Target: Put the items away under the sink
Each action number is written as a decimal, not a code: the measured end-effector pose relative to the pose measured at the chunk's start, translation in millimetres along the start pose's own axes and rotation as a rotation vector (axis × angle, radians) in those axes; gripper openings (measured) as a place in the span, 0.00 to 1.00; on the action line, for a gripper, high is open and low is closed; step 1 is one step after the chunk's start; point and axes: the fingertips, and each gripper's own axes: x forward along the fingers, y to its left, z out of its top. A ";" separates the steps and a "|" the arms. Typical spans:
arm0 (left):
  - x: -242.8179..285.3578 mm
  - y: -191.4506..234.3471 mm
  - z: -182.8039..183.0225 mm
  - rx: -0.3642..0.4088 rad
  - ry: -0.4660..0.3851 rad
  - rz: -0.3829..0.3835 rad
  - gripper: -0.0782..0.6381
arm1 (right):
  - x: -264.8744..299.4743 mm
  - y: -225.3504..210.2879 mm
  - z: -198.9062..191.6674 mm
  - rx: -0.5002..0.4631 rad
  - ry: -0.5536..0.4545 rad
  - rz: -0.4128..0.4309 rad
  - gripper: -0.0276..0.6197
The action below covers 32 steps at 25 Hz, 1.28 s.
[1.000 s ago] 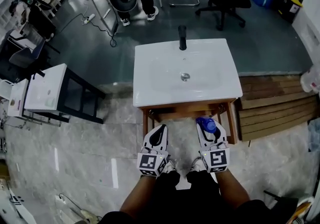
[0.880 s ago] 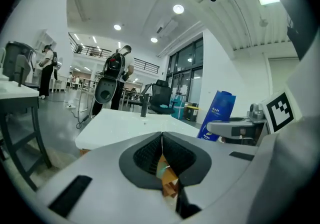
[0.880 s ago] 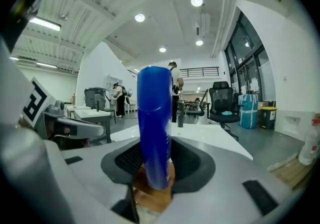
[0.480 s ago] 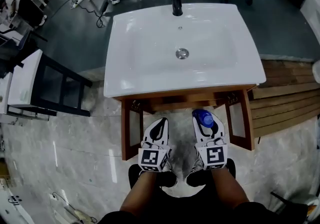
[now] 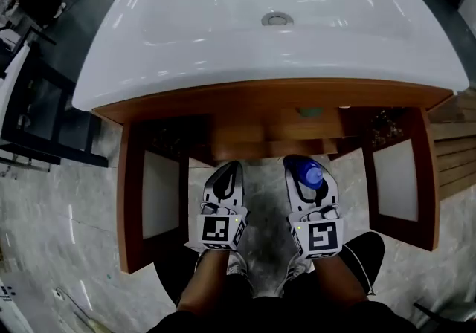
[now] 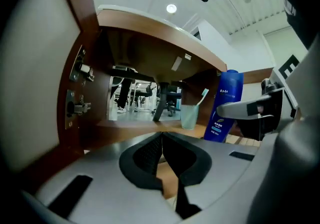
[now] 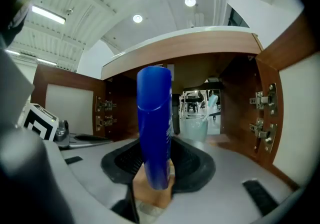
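Observation:
A tall blue bottle stands upright between the jaws of my right gripper, which is shut on its lower part. From the head view the bottle's cap shows above the right gripper. My left gripper is beside it on the left; its jaws meet with nothing between them, and from there the bottle shows to the right. Both point nearly level into the open wooden cabinet under the white sink. A pale cup with a toothbrush stands on the cabinet shelf.
The cabinet's two doors stand open, the left door and the right door flanking my grippers. Hinges sit on the inner right wall. The cup is at the shelf's right of centre. Chairs show through the open back.
The head view has dropped close to the sink. Both grippers have sunk from above the cabinet front down to the level of its opening, the bottle still held in the right one.

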 end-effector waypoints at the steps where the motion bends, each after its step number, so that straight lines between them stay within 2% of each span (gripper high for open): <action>1: 2.0 0.0 -7.2 0.003 -0.008 0.000 0.14 | 1.4 -0.6 -7.2 -0.004 -0.005 -0.001 0.30; 5: 4.5 -3.3 -21.2 0.026 -0.019 -0.011 0.14 | 7.0 1.7 -24.6 -0.004 -0.004 -0.007 0.30; 8: 1.8 -5.2 -21.7 0.039 -0.015 -0.014 0.14 | 11.4 8.2 -23.2 -0.018 -0.003 0.000 0.30; 16: -3.0 -1.1 -23.6 0.069 -0.020 -0.023 0.14 | 34.3 9.4 4.9 -0.046 -0.072 0.016 0.30; 21: -4.0 -4.2 -22.8 0.085 -0.026 -0.044 0.14 | 63.3 10.1 24.7 -0.056 -0.072 0.000 0.30; 25: -3.4 -0.4 -19.9 0.072 -0.049 -0.039 0.14 | 96.5 5.1 31.3 -0.038 -0.034 -0.023 0.30; 32: -5.4 -0.5 -25.3 0.064 -0.041 -0.046 0.14 | 146.7 -0.9 31.7 -0.029 0.088 -0.056 0.30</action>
